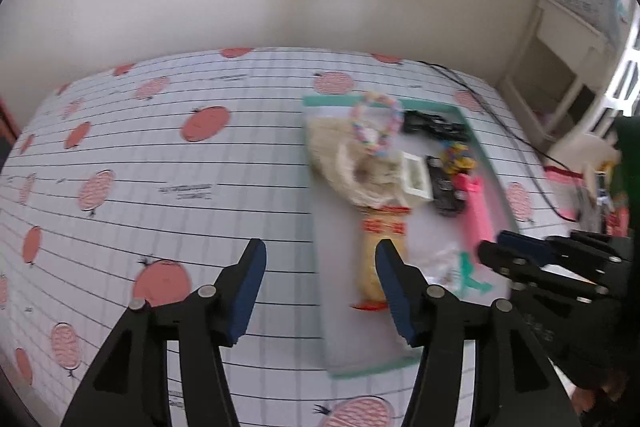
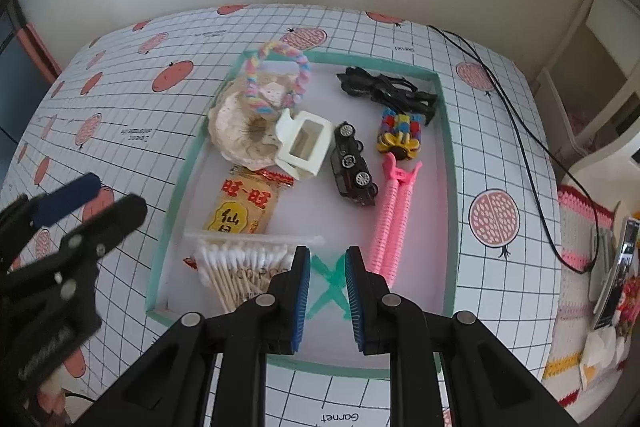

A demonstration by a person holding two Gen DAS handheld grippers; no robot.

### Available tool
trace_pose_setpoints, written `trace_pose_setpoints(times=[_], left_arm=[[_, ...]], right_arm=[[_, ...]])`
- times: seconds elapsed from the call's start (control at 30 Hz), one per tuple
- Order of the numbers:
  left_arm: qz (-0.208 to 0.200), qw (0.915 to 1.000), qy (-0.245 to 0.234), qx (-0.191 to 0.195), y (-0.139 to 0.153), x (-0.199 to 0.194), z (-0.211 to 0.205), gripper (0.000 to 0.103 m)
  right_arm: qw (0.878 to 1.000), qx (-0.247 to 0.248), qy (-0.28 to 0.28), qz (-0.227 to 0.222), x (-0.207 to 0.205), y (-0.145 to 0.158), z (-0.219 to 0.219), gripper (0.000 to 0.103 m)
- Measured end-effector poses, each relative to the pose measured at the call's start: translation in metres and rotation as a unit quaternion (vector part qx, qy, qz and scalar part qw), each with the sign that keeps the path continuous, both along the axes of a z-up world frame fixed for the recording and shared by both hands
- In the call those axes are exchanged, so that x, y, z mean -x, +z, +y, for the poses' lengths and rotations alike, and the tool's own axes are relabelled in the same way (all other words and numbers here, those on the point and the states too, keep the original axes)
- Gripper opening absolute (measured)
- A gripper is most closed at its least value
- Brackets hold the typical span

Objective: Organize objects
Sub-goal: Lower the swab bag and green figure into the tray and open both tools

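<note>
The cotton swab bag [image 2: 240, 267] was found in the tray's [image 2: 448, 155] near corner; judged light, soft, slippery, best pinched at its top seam. Left gripper [image 1: 320, 287] was spread, empty; right gripper [image 2: 327, 297] nearly closed, empty.

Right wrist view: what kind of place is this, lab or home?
Probably a home room, not a lab. A table under a fruit-print grid cloth holds a tray of household odds: a toy car, cotton swabs. A crocheted mat lies to the right.
</note>
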State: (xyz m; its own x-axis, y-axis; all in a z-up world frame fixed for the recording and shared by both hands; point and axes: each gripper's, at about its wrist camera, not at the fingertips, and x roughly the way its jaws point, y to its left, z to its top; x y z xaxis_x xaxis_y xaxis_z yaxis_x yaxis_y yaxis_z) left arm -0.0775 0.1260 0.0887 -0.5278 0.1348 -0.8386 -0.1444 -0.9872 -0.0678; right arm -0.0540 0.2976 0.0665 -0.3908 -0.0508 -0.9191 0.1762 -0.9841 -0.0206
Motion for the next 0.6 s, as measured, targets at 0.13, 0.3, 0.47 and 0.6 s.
trace_pose_setpoints(times=[0.13, 0.3, 0.47, 0.6], left_arm=[[-0.012, 0.9993, 0.036, 0.002, -0.006, 0.007, -0.016, 0.072], [-0.016, 0.9978, 0.064, -0.002, -0.012, 0.012, -0.034, 0.080], [-0.021, 0.9968, 0.077, 0.007, -0.018, 0.015, -0.042, 0.082], [-0.021, 0.9960, 0.086, 0.014, -0.021, 0.017, -0.047, 0.091]], right_arm=[[1.000, 0.001, 0.002, 0.005, 0.000, 0.000, -0.003, 0.022], [1.000, 0.002, -0.001, 0.005, 0.001, -0.001, -0.003, 0.034], [1.000, 0.006, -0.007, 0.006, 0.003, -0.003, -0.003, 0.047], [1.000, 0.011, -0.012, 0.004, 0.004, -0.006, -0.003, 0.061]])
